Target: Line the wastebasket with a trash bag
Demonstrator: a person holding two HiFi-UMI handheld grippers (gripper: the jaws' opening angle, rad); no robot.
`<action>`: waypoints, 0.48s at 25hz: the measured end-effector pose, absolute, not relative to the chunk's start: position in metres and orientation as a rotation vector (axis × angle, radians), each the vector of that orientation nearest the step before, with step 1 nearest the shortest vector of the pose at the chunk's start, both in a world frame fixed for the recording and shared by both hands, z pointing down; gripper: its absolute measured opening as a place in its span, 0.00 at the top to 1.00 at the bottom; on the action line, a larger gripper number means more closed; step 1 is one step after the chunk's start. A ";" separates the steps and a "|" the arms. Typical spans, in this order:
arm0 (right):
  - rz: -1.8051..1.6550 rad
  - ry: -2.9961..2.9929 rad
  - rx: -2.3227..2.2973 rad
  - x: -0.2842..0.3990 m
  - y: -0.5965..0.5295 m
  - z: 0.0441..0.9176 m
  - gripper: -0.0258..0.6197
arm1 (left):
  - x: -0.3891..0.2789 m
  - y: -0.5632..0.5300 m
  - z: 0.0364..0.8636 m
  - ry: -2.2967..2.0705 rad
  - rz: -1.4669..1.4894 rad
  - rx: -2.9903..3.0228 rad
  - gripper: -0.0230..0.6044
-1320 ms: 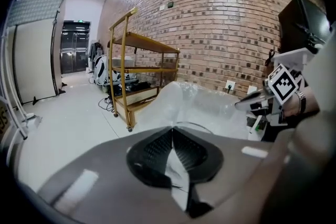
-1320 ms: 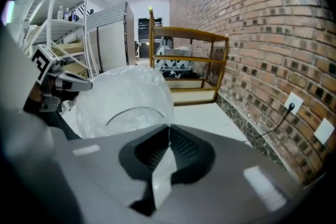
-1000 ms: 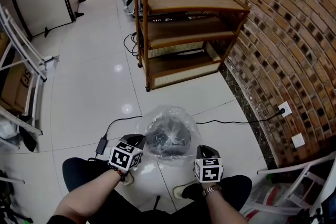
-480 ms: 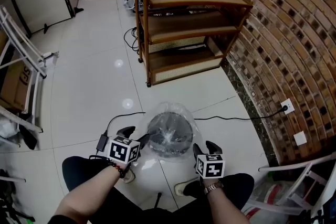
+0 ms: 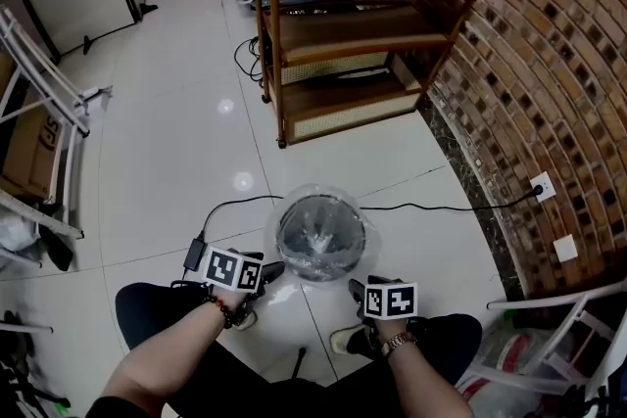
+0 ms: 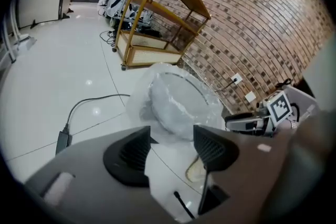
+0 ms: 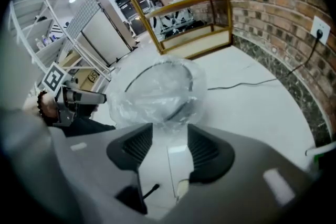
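A round dark wastebasket stands on the white tile floor, with a clear trash bag draped over its rim and down its sides. My left gripper hangs low at the basket's near left. It is open, with only floor and the bag's skirt showing beyond its jaws. My right gripper is at the near right, also open and empty, a little short of the bag. Each gripper shows in the other's view: right gripper, left gripper.
A wooden shelf cart stands beyond the basket against the brick wall. A black cable with a power adapter runs past the basket to a wall socket. White racks stand left, a white chair frame right. The person's shoe is near.
Both grippers have opened and let go of the bag's edge, then dropped lower and back beside the basket. The bag has settled down over the rim.
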State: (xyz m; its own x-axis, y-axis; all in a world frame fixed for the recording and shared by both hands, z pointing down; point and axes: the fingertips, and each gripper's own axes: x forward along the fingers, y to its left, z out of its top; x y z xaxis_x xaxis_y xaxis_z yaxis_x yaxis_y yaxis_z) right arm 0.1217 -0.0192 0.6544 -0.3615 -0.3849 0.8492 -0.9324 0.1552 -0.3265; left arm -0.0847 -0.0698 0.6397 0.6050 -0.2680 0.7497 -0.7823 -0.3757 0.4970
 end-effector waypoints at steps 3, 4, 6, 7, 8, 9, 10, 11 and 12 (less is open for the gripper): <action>1.168 -1.812 1.203 0.115 -0.011 0.668 0.64 | -0.085 -0.060 0.654 -0.799 0.844 1.951 0.55; 1.191 -1.803 1.205 0.114 -0.008 0.672 0.64 | -0.085 -0.058 0.659 -0.793 0.884 1.956 0.55; 1.299 -1.795 1.232 0.112 -0.003 0.680 0.64 | -0.087 -0.053 0.667 -0.778 0.922 1.951 0.55; 1.371 -1.796 1.249 0.110 -0.001 0.684 0.64 | -0.086 -0.052 0.670 -0.767 0.909 1.940 0.55; 1.442 -1.800 1.266 0.109 0.002 0.687 0.64 | -0.084 -0.051 0.673 -0.754 0.873 1.925 0.55; 1.510 -1.808 1.281 0.107 0.004 0.689 0.64 | -0.082 -0.051 0.674 -0.739 0.823 1.908 0.55; 1.573 -1.818 1.295 0.105 0.005 0.691 0.64 | -0.080 -0.051 0.674 -0.723 0.770 1.891 0.55; 1.633 -1.830 1.308 0.103 0.004 0.692 0.64 | -0.078 -0.052 0.674 -0.709 0.724 1.875 0.55; 1.691 -1.843 1.318 0.101 0.001 0.693 0.64 | -0.076 -0.053 0.673 -0.697 0.690 1.864 0.56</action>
